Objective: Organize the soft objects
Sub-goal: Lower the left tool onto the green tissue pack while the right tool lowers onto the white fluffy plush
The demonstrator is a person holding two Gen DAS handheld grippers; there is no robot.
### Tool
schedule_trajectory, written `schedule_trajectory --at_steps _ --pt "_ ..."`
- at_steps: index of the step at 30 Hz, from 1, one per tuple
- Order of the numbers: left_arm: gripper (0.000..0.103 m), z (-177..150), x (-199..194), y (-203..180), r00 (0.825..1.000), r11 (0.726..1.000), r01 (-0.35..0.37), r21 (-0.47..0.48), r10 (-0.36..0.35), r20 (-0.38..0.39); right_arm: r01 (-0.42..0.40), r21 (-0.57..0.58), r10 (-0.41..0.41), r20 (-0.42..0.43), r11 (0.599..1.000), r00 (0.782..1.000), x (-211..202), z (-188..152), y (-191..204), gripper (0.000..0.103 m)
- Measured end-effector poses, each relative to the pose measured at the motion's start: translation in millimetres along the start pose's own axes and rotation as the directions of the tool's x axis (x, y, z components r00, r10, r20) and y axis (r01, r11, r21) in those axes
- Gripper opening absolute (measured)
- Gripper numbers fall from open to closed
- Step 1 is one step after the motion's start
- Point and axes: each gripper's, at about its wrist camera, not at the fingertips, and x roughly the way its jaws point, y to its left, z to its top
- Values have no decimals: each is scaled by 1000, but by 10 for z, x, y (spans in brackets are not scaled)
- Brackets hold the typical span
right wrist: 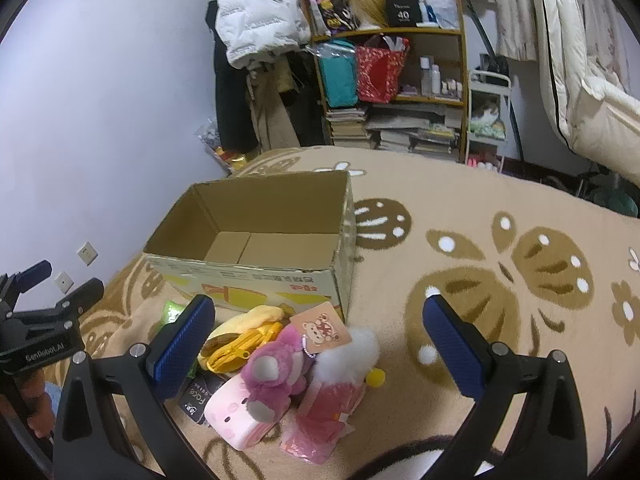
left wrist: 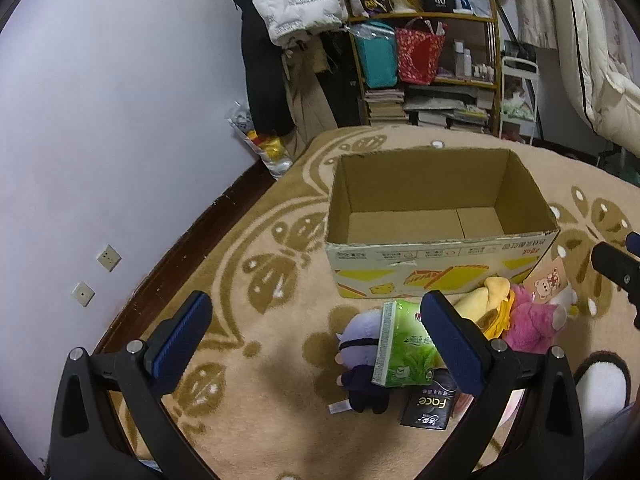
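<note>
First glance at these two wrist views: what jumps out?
An open cardboard box sits empty in the middle of the beige patterned rug. Heaped against its near side is a pile of soft things: a pink plush bear, a purple plush doll and a green tissue pack. Both the left gripper and the right gripper hang open above the pile.

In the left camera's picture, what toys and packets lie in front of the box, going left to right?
Purple doll → green tissue pack → yellow plush → pink bear, all before the empty cardboard box.
</note>
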Motion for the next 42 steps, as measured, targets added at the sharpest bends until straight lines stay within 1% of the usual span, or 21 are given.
schedule_trajectory --at_steps 5,9,12,14,15,16,18,21,28,31,32,34,39,42 --pt "103 -7 169 -94 998 999 36 2 -36 -53 -18 56 21 -54 998 998 125 -3 -104 103" --pt "103 -1 296 -145 994 998 56 6 -55 -90 -19 68 25 -91 997 996 231 -10 -141 103" --pt "103 -12 376 -172 990 997 71 4 -70 -120 -10 78 19 -120 997 993 316 -26 -177 101" --pt "103 -31 444 -210 986 997 82 10 -80 -143 1 85 12 -150 996 989 375 -48 -213 94" --pt "103 -44 464 -231 986 997 82 16 -79 -150 5 78 8 -165 997 986 398 -58 -216 83" --pt "103 -58 495 -271 985 996 81 29 -75 -158 8 66 4 -180 998 984 417 -68 -217 71" --pt "103 -80 531 -312 983 996 82 47 -73 -168 25 49 -14 -212 999 977 473 -98 -226 64" --pt "103 -101 585 -383 978 993 99 62 -86 -188 22 56 -7 -246 998 969 542 -145 -265 64" --pt "103 -180 735 -541 965 985 133 108 -104 -241 29 63 -7 -332 998 943 728 -258 -314 64" --pt "103 -219 797 -588 956 980 152 125 -114 -271 37 52 -15 -369 998 929 818 -306 -312 64" --pt "103 -226 830 -605 945 975 181 126 -137 -296 40 47 -19 -383 998 924 850 -325 -307 64" --pt "103 -230 857 -597 939 974 197 111 -155 -306 45 37 -26 -398 998 917 906 -351 -305 64" --pt "103 -206 914 -532 934 977 198 75 -165 -316 38 12 -30 -416 999 909 988 -402 -258 64" --pt "103 -205 917 -537 933 976 200 88 -162 -322 32 14 -23 -426 999 905 1030 -412 -276 64"
